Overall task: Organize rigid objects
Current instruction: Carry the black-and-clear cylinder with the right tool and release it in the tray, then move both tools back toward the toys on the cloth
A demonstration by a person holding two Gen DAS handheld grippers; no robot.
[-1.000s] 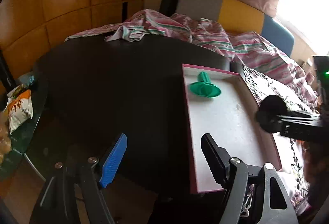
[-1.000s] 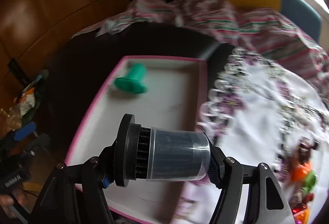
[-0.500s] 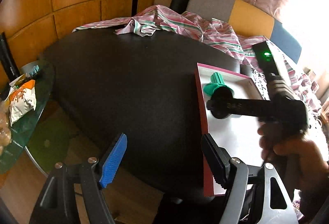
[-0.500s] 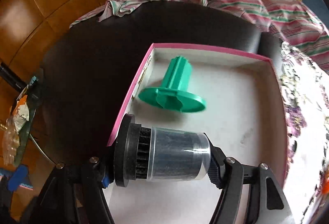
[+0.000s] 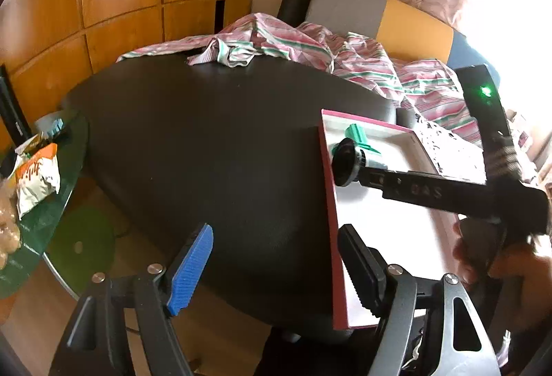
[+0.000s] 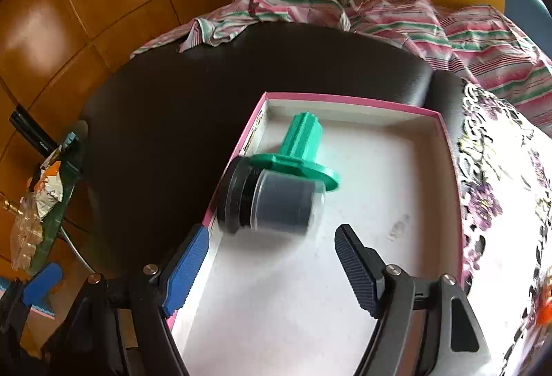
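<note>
Spreading just now, your right gripper (image 6: 269,267) has empty jaws angled down over the pink-rimmed tray (image 6: 348,98); the black canister (image 6: 272,203), blurred, lies beyond them against the green spool (image 6: 300,148), by the tray's left wall. Bare floor spreads rightward. Your left gripper (image 5: 276,265) gapes empty.

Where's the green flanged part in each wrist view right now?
Left wrist: green flanged part right of centre, at the far end of the pink-rimmed box, partly hidden by the black-capped cylinder.
Right wrist: centre, just behind the cylinder.
Shared landmark: the box's pink left rim.
</note>
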